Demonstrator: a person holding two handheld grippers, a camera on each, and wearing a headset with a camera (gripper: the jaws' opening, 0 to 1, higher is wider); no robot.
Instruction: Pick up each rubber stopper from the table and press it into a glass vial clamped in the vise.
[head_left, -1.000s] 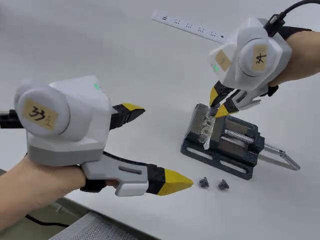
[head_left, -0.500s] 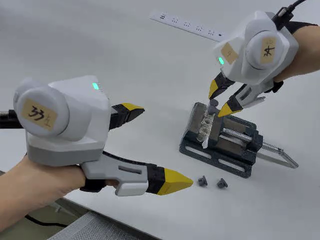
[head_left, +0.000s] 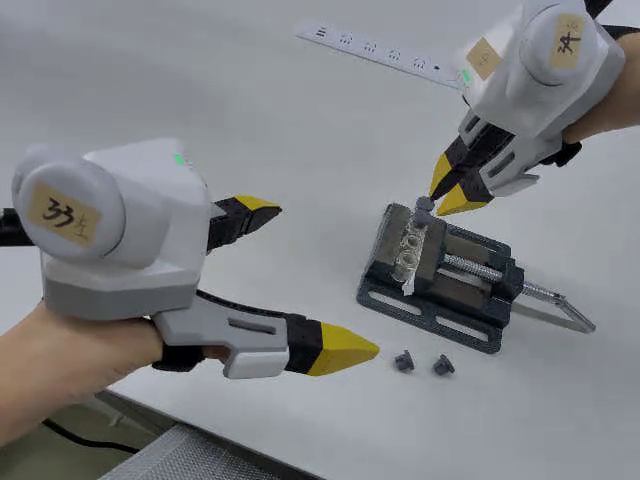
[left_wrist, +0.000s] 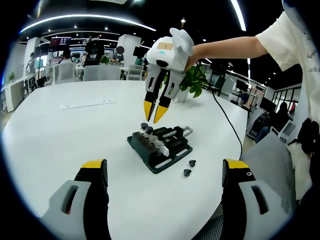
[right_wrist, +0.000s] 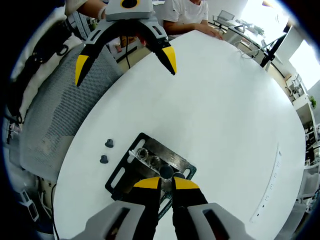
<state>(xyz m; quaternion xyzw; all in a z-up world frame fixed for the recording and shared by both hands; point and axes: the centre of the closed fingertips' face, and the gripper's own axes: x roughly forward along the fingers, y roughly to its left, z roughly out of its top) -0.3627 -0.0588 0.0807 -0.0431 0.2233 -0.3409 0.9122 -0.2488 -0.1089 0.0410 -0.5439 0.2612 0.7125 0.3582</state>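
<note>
Head view: the right hand-held gripper (head_left: 452, 193) hangs just above the far end of the vise (head_left: 480, 285). Its jaws are a slim gap apart and empty. Directly under its tips, a stopper (head_left: 424, 205) rests on the mouth of the farthest of the vials (head_left: 408, 255). The vise clamps them upright, so one hand can press. The left hand-held gripper (head_left: 300, 280) waits near left, spread wide, holding nothing, likely parked clear. Two loose stoppers (head_left: 404, 361) lie on the desk (head_left: 250, 120) just near of the vise.

Left gripper view: its own jaws frame the vise (left_wrist: 165, 150) from well apart.

Right gripper view: the narrow-set tips line up over the stopper (right_wrist: 166, 172), which suggests a downward push.
</note>
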